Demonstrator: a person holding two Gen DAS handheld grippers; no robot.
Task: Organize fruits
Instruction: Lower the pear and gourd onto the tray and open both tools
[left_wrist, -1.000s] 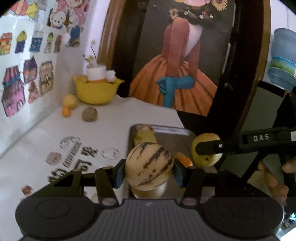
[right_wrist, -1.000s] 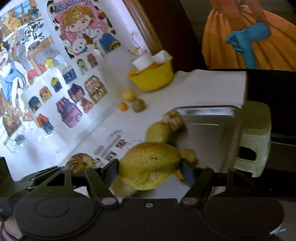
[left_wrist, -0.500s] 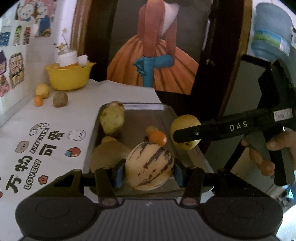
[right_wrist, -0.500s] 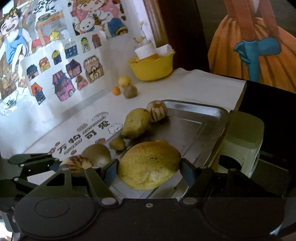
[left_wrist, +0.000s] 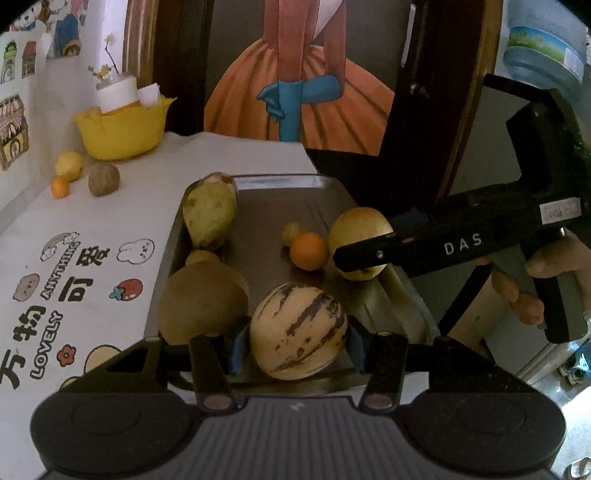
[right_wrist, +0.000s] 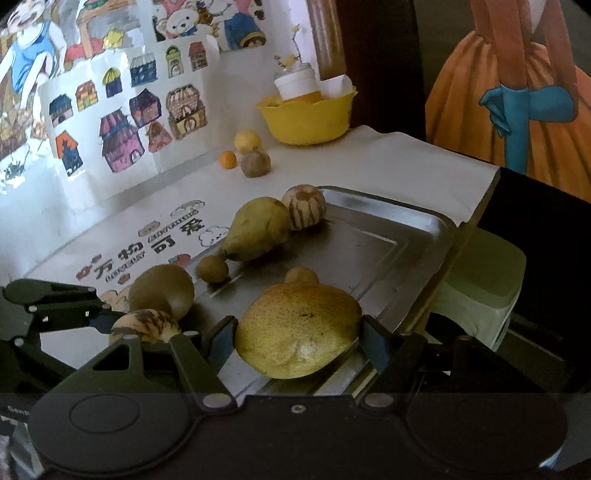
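**White tablecloth, metal tray, fruit in both claws**

Over the steel tray's (left_wrist: 373, 295) near end, the left gripper (left_wrist: 298, 338) clamps a striped pepino melon (left_wrist: 298, 330), and the right gripper (right_wrist: 298, 334) pinches a speckled yellow pear (right_wrist: 298, 328). On the tray lie a green pear (right_wrist: 258, 230), a second striped melon (right_wrist: 304, 206) and a small orange (left_wrist: 308, 250). Behind, a yellow bowl (right_wrist: 308, 118) stands near the wall

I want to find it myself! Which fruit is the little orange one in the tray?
Find the metal tray on the white table. Near its middle, an orange sits beside a small brownish fruit. It is the only bright orange fruit in the tray.
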